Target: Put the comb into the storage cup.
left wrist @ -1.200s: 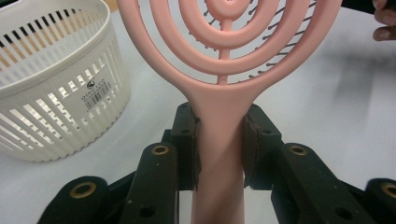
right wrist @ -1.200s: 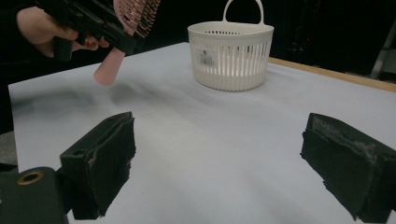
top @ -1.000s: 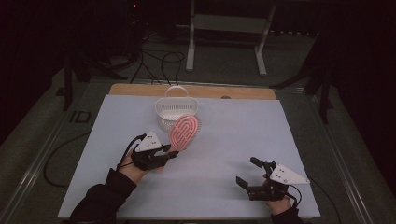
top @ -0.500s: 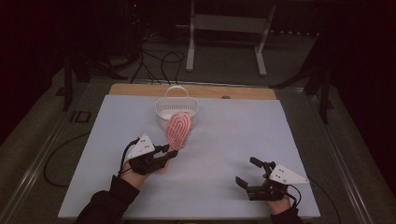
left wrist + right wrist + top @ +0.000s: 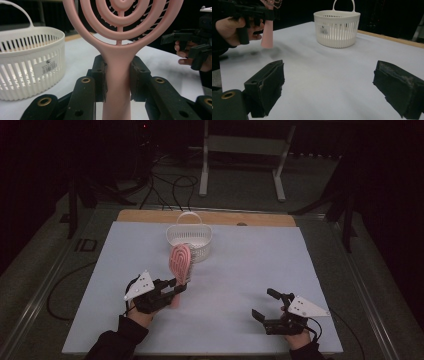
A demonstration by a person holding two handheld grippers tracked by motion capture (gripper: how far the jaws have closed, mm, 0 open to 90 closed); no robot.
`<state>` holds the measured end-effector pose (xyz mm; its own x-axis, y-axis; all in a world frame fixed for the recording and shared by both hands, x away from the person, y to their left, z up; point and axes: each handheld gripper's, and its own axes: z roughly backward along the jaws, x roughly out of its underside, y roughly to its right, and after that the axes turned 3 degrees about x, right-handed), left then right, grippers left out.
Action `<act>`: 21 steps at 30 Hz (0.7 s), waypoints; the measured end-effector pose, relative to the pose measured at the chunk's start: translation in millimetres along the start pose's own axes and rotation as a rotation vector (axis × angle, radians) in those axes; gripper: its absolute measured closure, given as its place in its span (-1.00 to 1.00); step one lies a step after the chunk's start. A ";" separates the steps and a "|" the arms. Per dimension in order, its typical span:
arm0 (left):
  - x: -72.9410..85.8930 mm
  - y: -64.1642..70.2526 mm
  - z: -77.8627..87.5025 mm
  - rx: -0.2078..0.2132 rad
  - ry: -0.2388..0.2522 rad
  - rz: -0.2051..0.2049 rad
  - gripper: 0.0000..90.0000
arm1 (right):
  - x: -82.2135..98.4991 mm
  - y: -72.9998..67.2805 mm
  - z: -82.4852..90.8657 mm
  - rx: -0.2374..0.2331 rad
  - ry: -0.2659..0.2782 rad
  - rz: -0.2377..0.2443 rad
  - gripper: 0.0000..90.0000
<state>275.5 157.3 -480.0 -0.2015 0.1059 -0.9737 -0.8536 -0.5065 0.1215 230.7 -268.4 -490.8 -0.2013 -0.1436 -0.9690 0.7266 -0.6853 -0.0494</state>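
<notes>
A pink hairbrush (image 5: 180, 262) with a ringed oval head stands nearly upright above the table, left of centre. My left gripper (image 5: 175, 289) is shut on its handle (image 5: 117, 75), both black pads pressed against the neck just below the head. The bristles point away from the left gripper's camera. Behind it a white slatted basket (image 5: 192, 239) with a loop handle stands near the table's far edge; it appears again (image 5: 27, 62) at the left of the left gripper view. My right gripper (image 5: 267, 305) rests low at the front right, open, nothing between its jaws (image 5: 332, 87).
The table is covered by a pale sheet (image 5: 260, 265) with a wooden strip (image 5: 210, 216) along its far edge. Beyond it are cables and a metal stand's legs (image 5: 242, 157) on a dark floor. The basket (image 5: 336, 27) carries a small barcode label.
My left gripper has drawn back toward the front and left, tipping the hairbrush from a slant over the basket's front to nearly upright. The right gripper has stayed in place.
</notes>
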 end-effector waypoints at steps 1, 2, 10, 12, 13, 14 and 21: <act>2.1 0.3 0.6 -0.003 0.009 -0.009 0.57 | 0.0 0.1 -0.1 0.000 0.000 0.000 -0.78; 3.5 0.4 1.1 -0.001 0.011 -0.008 0.57 | 0.0 -0.1 -0.2 0.001 -0.001 -0.001 -0.78; 10.6 1.0 6.6 -0.020 0.050 -0.027 0.57 | 0.0 0.2 -0.3 0.002 -0.005 -0.002 -0.78; 12.9 -0.1 7.1 -0.030 0.056 -0.020 0.57 | 0.0 0.5 -0.2 0.002 -0.006 -0.006 -0.78; 13.7 -0.7 6.8 -0.034 0.055 -0.016 0.57 | 0.0 0.8 -0.3 0.004 -0.007 -0.006 -0.78; 14.1 -0.6 6.5 -0.044 0.048 -0.025 0.57 | -0.1 0.8 -0.5 0.010 -0.009 -0.006 -0.78; 13.9 0.0 7.5 -0.059 0.057 -0.026 0.57 | -1.0 2.0 -3.1 0.040 -0.020 -0.013 -0.78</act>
<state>269.0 165.2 -492.1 -0.1505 0.0720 -0.9860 -0.8282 -0.5538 0.0860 234.4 -267.3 -490.7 -0.2241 -0.1485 -0.9632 0.6969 -0.7153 -0.0519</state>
